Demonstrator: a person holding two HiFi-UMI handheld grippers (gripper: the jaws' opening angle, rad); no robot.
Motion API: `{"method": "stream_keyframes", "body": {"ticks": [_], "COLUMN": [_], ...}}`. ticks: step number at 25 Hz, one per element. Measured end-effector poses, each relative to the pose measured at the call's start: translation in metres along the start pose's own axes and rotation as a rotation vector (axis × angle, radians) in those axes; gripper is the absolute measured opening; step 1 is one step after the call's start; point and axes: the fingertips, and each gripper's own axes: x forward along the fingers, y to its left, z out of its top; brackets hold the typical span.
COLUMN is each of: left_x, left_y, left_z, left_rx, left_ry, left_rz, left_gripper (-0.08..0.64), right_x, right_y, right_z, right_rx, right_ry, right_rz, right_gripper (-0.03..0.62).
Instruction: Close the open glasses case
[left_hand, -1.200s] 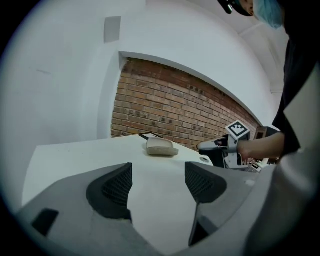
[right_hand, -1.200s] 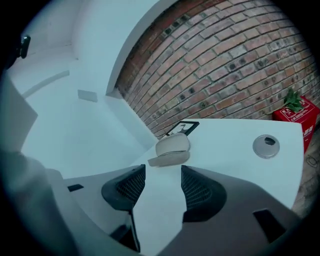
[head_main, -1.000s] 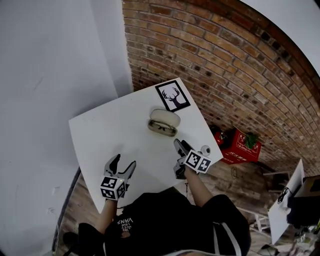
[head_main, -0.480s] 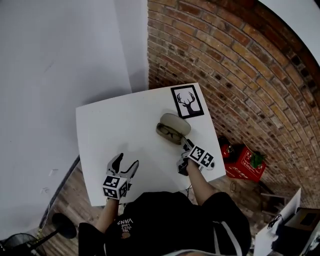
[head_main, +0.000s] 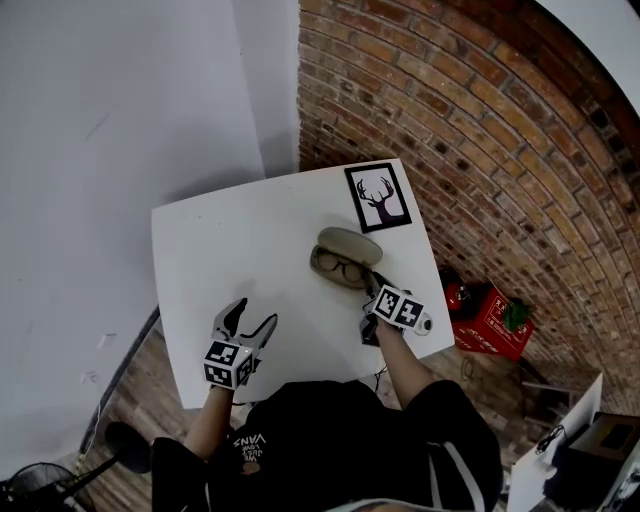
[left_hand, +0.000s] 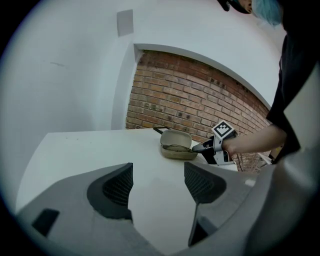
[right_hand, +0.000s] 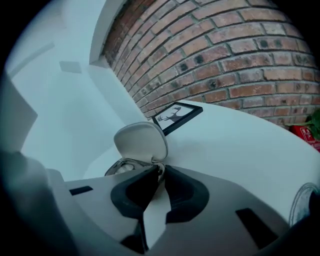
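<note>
The beige glasses case (head_main: 345, 257) lies open on the white table (head_main: 220, 260), its lid (right_hand: 142, 142) raised and dark glasses in the base. My right gripper (head_main: 372, 288) is at the case's near right end. Its jaws are closing, and in the right gripper view the tips (right_hand: 159, 172) pinch the edge of the case's rim between them. My left gripper (head_main: 251, 318) hovers open and empty over the table's front left, well apart from the case (left_hand: 176, 145). From the left gripper (left_hand: 157, 182) the right gripper (left_hand: 201, 148) shows touching the case.
A black-framed deer picture (head_main: 378, 196) lies at the table's far right corner, behind the case. A brick wall runs along the right. A red crate (head_main: 490, 320) sits on the floor to the right of the table. A white wall stands behind.
My right gripper moved forward to the case's near end and its jaws went from wide open to nearly together. The left gripper stayed about where it was, still open.
</note>
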Motion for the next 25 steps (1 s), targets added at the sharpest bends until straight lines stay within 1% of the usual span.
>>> {"method": "stream_keyframes", "body": {"ticks": [5, 8, 12, 18, 22, 25], "left_x": [0.002, 0.005, 0.013, 0.042, 0.065, 0.084], "left_y": [-0.001, -0.006, -0.019, -0.047, -0.067, -0.079], "left_z": [0.004, 0.009, 0.015, 0.039, 0.054, 0.062], "left_rx": [0.061, 0.101, 0.161, 0.307, 0.435, 0.515], "left_ry": [0.017, 0.023, 0.038, 0.041, 0.056, 0.064], "left_rz": [-0.055, -0.093, -0.150, -0.242, -0.313, -0.364], "left_gripper": [0.321, 0.327, 0.336, 0.401, 0.466, 0.496], "right_x": [-0.004, -0.006, -0.009, -0.016, -0.019, -0.020], "right_y": [0.004, 0.008, 0.013, 0.013, 0.010, 0.008], "right_z": [-0.005, -0.006, -0.007, -0.010, -0.007, -0.009], "right_rx": [-0.125, -0.196, -0.257, -0.361, -0.446, -0.490], "right_ry": [0.007, 0.015, 0.032, 0.063, 0.088, 0.109], "right_rz": [0.003, 0.035, 0.085, 0.136, 0.157, 0.181], "right_gripper": [0.029, 0.029, 0.025, 0.023, 0.021, 0.018]}}
